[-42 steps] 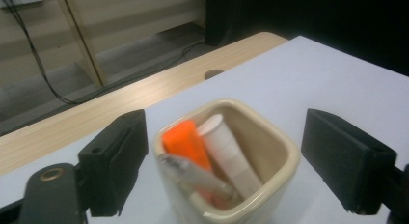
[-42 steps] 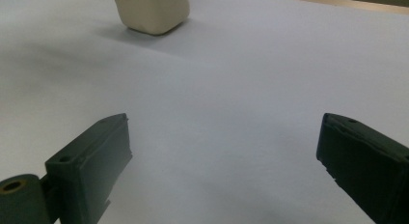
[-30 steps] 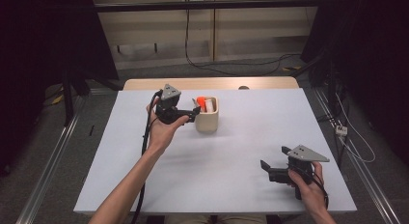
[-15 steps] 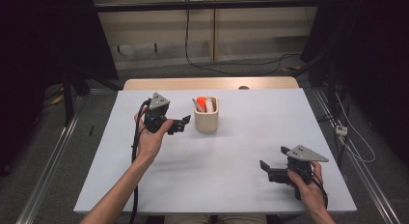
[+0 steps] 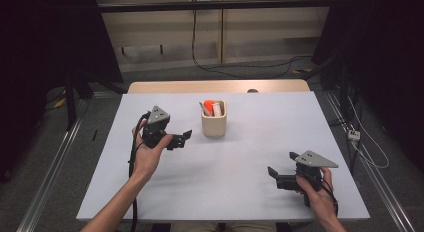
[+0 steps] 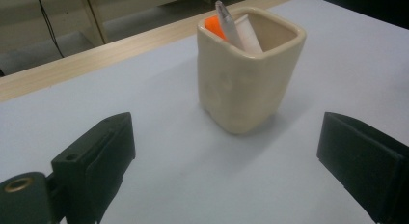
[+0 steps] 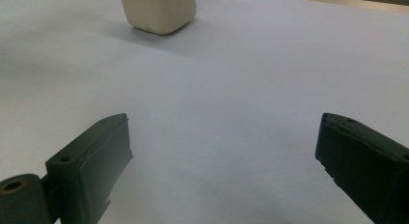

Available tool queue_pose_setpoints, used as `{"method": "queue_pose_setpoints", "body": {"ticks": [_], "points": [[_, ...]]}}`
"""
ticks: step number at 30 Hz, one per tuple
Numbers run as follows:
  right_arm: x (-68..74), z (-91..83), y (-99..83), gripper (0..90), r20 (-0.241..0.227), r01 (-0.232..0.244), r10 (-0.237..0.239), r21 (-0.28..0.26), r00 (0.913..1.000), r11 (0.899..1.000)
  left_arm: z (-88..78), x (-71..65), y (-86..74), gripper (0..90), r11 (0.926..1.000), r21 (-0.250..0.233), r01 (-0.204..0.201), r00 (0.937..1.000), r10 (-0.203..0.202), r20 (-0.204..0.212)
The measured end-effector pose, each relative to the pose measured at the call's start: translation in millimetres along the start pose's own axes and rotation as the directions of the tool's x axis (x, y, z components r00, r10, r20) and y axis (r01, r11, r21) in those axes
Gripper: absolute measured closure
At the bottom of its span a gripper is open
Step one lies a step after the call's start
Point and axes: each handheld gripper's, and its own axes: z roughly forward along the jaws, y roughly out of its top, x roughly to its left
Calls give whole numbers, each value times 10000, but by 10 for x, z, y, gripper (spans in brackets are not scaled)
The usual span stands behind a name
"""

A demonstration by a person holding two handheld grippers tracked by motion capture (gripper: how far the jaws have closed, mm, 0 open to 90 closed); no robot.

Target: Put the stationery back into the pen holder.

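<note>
Cream ceramic pen cup (image 5: pixel 214 123) standing mid-table, already holding an orange marker (image 6: pixel 213 27), white tube (image 6: pixel 248 35) and pen (image 6: pixel 226 22). Nothing loose on white table (image 5: pixel 240 162). Left gripper (image 5: pixel 183 139) just beside cup, jaws wide, empty; right gripper (image 5: pixel 280 175) well apart, likewise spread. Filling seemingly done.

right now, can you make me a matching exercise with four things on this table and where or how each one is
Things:
1. cream ceramic square cup
2. orange marker
3. left gripper
4. right gripper

States:
a. open, near the table's front right corner
b. stands upright at the table's middle back
c. open, just left of the cup, apart from it
d. sticks up inside the cup

Pairs: 1-b, 2-d, 3-c, 4-a
</note>
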Motion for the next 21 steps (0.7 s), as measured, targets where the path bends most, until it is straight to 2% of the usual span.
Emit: {"method": "queue_pose_setpoints", "body": {"ticks": [6, 8, 12, 16, 21], "points": [[-6, 2, -7, 51, -2, -44, 44, 36, 10000, 10000, -105, -56, -124, 61, 9995, 175, -265, 9995, 262, 182], [-11, 4, -5, 51, 26, -77, 77, 34, 10000, 10000, -138, -77, -159, 61, 9999, 85, -150, 9996, 148, 236], [-10, 1, -5, 51, 20, -55, 55, 29, 10000, 10000, -234, -89, -244, 61, 9998, 44, -206, 9996, 206, 192], [-12, 14, -9, 51, 27, -74, 73, 78, 10000, 9999, -326, -129, -324, 62, 9995, -312, -1, 9999, 5, 126], [1, 19, -4, 51, -21, -6, 7, 58, 10000, 10000, -400, -184, -445, 62, 9998, -205, -75, 9999, 78, 141]]}}
